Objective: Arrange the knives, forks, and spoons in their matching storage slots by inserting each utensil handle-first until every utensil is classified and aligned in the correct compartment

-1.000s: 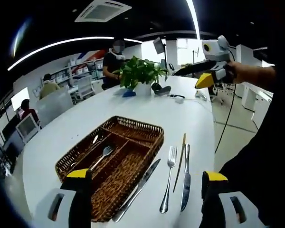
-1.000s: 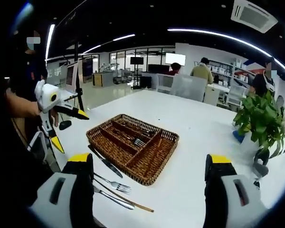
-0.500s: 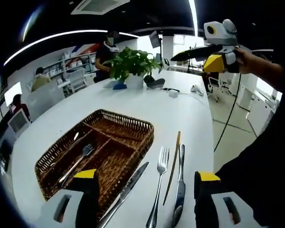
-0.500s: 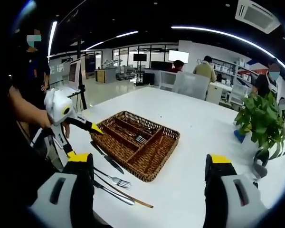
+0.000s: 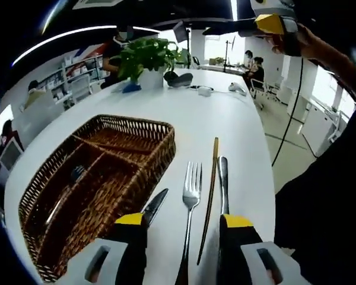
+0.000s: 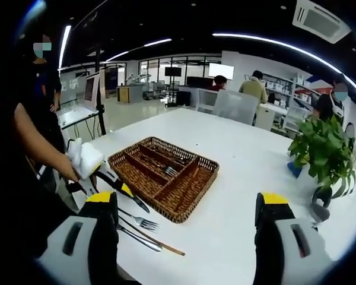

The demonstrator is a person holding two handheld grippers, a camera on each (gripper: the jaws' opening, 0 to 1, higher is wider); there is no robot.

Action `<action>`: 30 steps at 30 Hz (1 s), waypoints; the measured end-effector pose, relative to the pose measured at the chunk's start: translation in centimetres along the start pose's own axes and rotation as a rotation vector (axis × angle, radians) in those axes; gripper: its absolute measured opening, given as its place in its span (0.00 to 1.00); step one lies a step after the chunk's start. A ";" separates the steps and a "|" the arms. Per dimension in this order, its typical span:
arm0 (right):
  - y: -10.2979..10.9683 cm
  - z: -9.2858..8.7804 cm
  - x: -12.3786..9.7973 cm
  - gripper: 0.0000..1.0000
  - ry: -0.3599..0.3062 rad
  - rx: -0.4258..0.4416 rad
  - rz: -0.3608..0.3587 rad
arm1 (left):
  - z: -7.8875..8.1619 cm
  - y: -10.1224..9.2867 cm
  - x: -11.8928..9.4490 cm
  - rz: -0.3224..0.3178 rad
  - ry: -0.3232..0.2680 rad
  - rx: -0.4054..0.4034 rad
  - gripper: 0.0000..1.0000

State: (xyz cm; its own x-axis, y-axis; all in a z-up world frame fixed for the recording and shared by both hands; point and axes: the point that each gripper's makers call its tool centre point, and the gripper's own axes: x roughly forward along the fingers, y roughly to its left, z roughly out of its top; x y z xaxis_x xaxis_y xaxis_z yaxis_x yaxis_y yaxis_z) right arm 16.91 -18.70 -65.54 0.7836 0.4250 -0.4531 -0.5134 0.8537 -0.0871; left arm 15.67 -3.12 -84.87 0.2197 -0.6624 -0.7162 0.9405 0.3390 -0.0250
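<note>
Reaching low over the white table [image 5: 225, 113], the left gripper [image 5: 181, 228] has its two yellow-tipped jaws open, one on each side of the fork [image 5: 190, 202]. The fork lies flat with its prongs toward 12 o'clock. Nothing is held.

In the left gripper view, a knife [image 5: 153, 206] lies just left of the fork, close to the wicker tray [image 5: 139, 172]. A thin wooden stick [image 5: 209, 196] lies just right of the fork, and another knife [image 5: 223, 187] lies just right of the stick. The tray sits at 9 o'clock and has long slots. One slot holds a spoon [image 5: 71, 184]. The table edge runs close by at 3 o'clock. There is bare table at 12 o'clock, up to a potted plant [image 5: 143, 56].

The right gripper [image 6: 187, 225] is held up high over the table, with its jaws wide open and empty. In the right gripper view, the left gripper [image 6: 104, 178] shows at 9 o'clock, held by a hand [image 6: 71, 169], tilted down at the loose utensils by the tray's [image 6: 190, 205] near corner. This view shows cutlery lying in the tray's slots. Bare table spreads out at 3 o'clock.
</note>
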 end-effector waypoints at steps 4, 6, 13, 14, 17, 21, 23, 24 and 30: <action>-0.3 0.1 -0.4 0.95 -0.007 -0.002 -0.014 | -0.4 0.1 0.6 -0.029 0.018 -0.031 0.33; -0.4 -0.2 -0.4 0.95 -0.002 0.002 -0.019 | -0.3 -0.1 1.1 -0.045 0.023 -0.021 0.30; -0.7 -0.3 -0.8 0.91 -0.009 0.002 -0.040 | -0.4 -0.8 2.5 -0.083 0.064 0.027 0.15; -0.8 -0.3 -0.8 0.91 -0.011 0.003 -0.045 | -0.5 -0.8 2.6 -0.081 0.072 0.035 0.13; -0.9 -0.4 -1.0 0.91 -0.013 0.007 -0.050 | -0.6 -0.9 2.8 -0.089 0.073 0.041 0.10; -1.2 -0.7 -1.2 0.90 -0.008 0.010 -0.063 | -0.5 -0.9 3.0 -0.092 0.072 0.069 0.06; -1.3 -0.8 -1.2 0.89 -0.009 0.014 -0.066 | -0.5 -0.7 3.1 -0.085 0.074 0.111 0.03; -1.4 -0.7 -1.2 0.89 -0.009 0.014 -0.068 | -0.4 -0.8 3.1 -0.088 0.075 0.113 0.03; -1.4 -0.5 -1.0 0.89 -0.014 0.008 -0.068 | -0.4 -0.7 3.1 -0.087 0.087 0.110 0.03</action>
State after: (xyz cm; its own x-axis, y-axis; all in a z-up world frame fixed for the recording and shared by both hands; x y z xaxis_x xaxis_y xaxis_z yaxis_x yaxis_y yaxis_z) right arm 16.70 -20.42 -65.40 0.8217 0.3700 -0.4336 -0.4559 0.8831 -0.1104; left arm 15.59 -5.15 -87.39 0.1170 -0.6241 -0.7725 0.9787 0.2044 -0.0169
